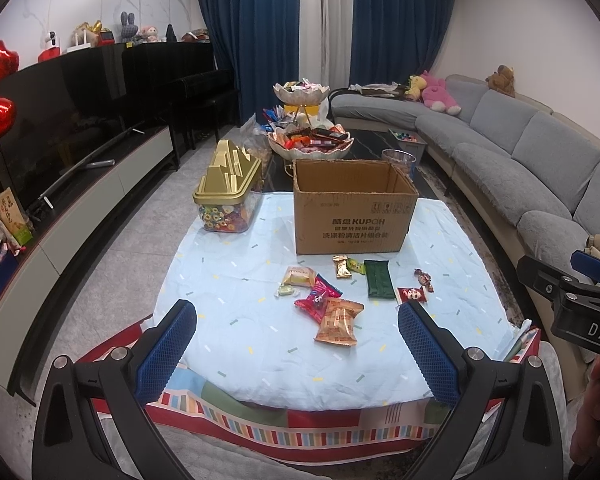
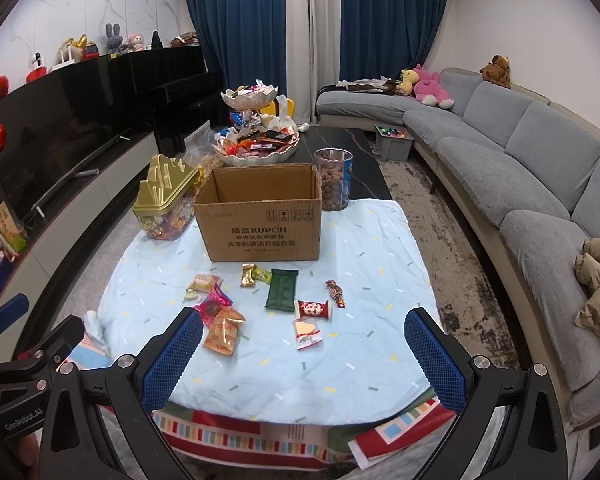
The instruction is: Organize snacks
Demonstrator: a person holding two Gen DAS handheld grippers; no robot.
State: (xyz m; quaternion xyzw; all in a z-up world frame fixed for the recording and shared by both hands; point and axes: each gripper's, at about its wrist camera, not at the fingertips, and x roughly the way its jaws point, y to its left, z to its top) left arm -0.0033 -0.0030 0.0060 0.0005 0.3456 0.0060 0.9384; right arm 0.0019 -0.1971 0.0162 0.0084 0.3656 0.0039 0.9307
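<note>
Left wrist view: left gripper (image 1: 298, 334) released, holding nothing, hovering above the orange snack packet (image 1: 338, 321); loose snacks lie on the desk (image 1: 228, 280) in front of the open cardboard box (image 1: 354, 210).
Right wrist view: right gripper (image 2: 304, 350) spread wide and empty, the white packet (image 2: 307, 333) between its fingers.
Risk: overlapping wrappers (orange over red) could come up together or slip from a pinch.
</note>
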